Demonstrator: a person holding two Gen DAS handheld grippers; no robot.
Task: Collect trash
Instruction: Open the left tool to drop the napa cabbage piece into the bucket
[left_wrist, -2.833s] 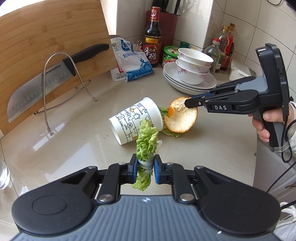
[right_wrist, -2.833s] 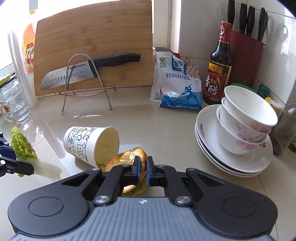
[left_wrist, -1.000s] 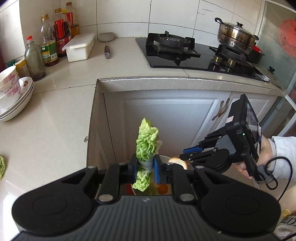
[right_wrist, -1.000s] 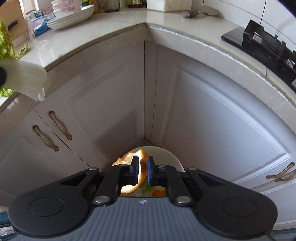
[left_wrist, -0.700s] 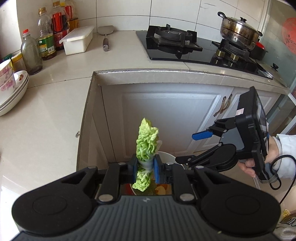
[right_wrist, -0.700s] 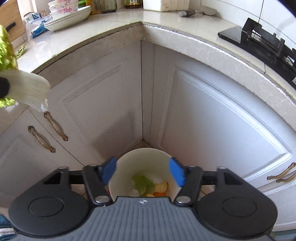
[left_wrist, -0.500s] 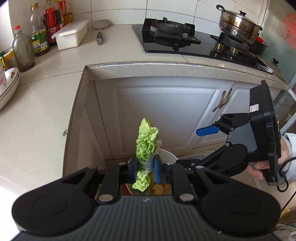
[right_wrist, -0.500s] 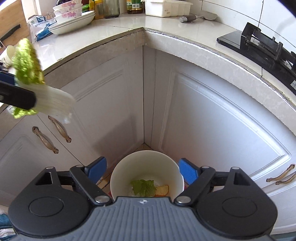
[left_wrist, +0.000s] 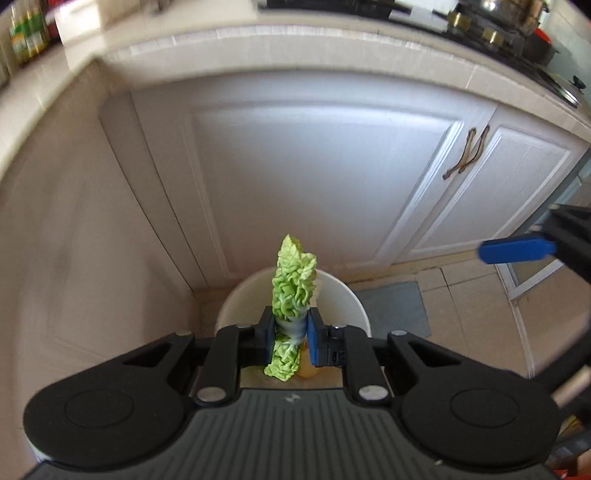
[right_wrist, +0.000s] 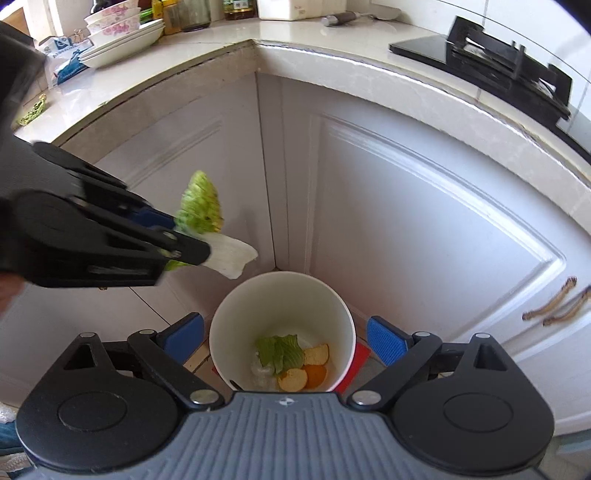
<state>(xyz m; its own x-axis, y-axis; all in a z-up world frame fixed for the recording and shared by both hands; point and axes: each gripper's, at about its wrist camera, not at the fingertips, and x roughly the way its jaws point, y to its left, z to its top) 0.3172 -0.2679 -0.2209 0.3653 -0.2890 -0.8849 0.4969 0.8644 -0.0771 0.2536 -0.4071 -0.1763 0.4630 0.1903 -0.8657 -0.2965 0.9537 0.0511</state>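
Tiled floor (left_wrist: 469, 295) carries a white trash bin (right_wrist: 236, 317) set in the cabinet corner; a grey mat (left_wrist: 391, 306) lies just beside it, something red (right_wrist: 356, 360) under its edge. Countertop (right_wrist: 229, 40) carries stacked plates and bowls (right_wrist: 122, 31), a salt bag (right_wrist: 62, 59), bottles (right_wrist: 192, 14), a white box (right_wrist: 299, 8), a black stove (right_wrist: 491, 62).

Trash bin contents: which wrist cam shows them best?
Right wrist. It looks straight down into the white bin, showing green leaf scraps and orange peel at the bottom. In the left wrist view the bin is mostly hidden behind the left gripper and its cabbage leaf; only the rim shows.
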